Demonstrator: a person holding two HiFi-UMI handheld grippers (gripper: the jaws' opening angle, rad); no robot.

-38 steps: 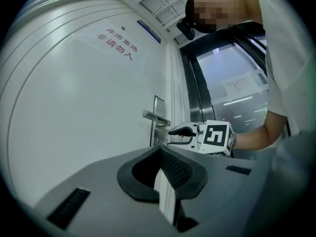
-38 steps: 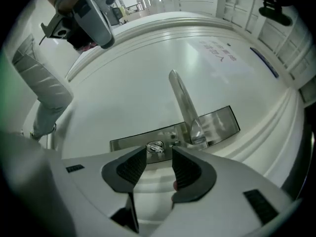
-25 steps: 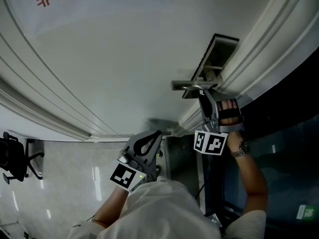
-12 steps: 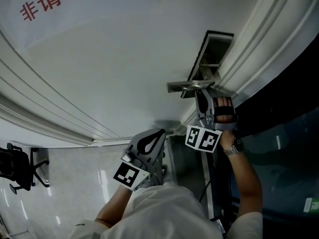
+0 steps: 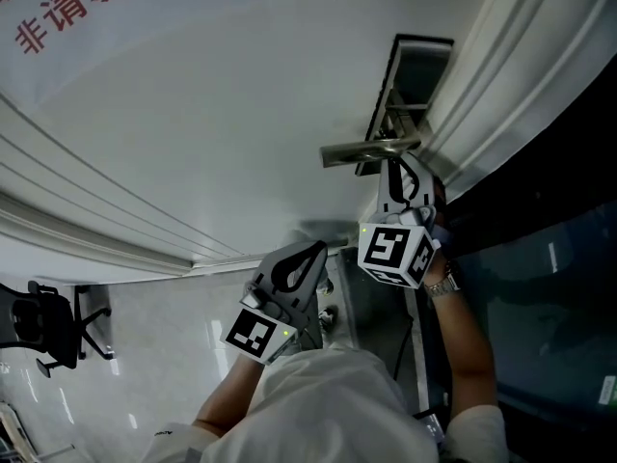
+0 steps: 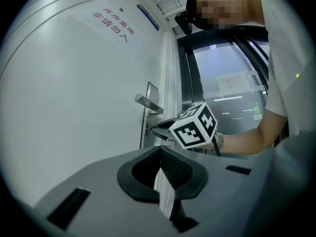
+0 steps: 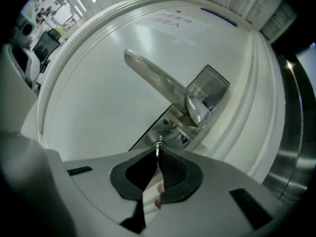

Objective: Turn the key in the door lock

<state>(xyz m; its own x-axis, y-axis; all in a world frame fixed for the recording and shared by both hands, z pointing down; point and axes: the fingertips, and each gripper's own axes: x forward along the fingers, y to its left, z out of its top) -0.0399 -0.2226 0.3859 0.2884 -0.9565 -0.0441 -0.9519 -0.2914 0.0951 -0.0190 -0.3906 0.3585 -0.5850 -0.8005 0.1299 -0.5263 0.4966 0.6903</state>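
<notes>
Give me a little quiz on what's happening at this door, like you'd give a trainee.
1. Fill in: the key sits ___ the door handle.
2. What is between the right gripper's jaws? A key; B door handle; C nothing.
3. True or false: the left gripper grips the door handle.
Key: 1 below. 2 A: its jaws have just been closing, with the key between them. 3 false: it hangs away from the door, jaws together, empty.
</notes>
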